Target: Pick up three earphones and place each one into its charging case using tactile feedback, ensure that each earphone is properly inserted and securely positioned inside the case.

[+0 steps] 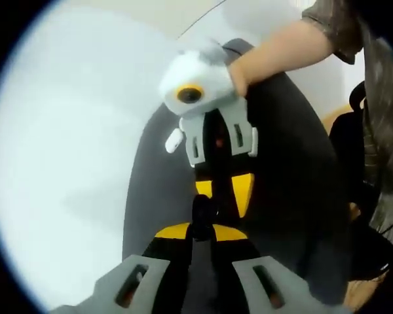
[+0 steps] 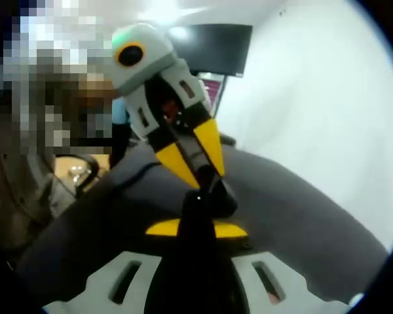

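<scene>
Over the dark grey mat (image 1: 295, 196), your two grippers meet tip to tip. In the left gripper view, the right gripper (image 1: 224, 193) comes down from 12 o'clock; in the right gripper view, the left gripper (image 2: 198, 167) enters from 11 o'clock. Between the tips sits one small black object (image 2: 213, 196), perhaps an earphone; it is too dark to tell. Whether either gripper's fingers are apart or clamped, you cannot tell. Your hand (image 1: 281, 52) holds the right gripper.

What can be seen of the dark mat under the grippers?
The dark grey mat looks smooth and matte, with a rounded outline, lying flat on a white surface. The left gripper and right gripper meet tip to tip above its middle around a small dark object, too blurred to identify. Whether anything touches the mat cannot be told.
</scene>
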`<state>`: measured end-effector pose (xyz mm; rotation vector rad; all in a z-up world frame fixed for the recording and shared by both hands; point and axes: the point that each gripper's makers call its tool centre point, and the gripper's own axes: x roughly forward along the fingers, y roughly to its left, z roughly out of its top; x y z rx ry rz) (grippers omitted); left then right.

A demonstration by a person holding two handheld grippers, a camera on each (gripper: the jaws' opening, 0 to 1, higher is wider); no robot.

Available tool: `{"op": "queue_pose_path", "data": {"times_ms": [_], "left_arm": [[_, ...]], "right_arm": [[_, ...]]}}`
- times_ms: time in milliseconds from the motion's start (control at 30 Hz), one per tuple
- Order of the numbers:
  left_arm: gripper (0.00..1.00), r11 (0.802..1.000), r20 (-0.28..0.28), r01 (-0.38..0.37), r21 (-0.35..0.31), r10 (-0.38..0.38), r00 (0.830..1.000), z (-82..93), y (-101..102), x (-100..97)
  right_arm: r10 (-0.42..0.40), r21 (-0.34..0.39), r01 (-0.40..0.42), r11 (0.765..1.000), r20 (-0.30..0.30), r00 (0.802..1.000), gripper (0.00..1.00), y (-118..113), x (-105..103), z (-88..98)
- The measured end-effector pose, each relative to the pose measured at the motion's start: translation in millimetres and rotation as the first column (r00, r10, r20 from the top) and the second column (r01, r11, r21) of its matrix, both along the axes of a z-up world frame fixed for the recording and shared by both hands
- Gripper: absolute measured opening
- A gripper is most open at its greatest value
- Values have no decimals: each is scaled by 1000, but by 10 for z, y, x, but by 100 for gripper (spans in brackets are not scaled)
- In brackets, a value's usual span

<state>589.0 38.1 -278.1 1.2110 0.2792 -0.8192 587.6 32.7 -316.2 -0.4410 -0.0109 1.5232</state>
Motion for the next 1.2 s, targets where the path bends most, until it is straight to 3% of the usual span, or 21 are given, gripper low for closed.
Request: {"op": "queue_pose_path", "data": {"times_ms": [233, 500, 967, 1200], "left_arm": [[9, 997, -12, 66, 36, -66, 998, -6, 21, -21], [9, 995, 20, 87, 46, -88, 996, -25, -16, -18], [9, 982, 3, 138, 127, -140, 990, 0, 16, 8], [9, 979, 12, 167, 119, -169, 985, -43, 40, -21]], "right_arm": [[-1, 0, 1, 1000, 1, 1000, 18, 2, -5, 1], [-2, -2, 2, 1000, -1, 1000, 18, 1, -5, 2], [-2, 0, 2, 1000, 3, 1000, 18, -2, 7, 5], [1, 0, -1, 1000, 8, 1000, 18, -1, -1, 6]]}}
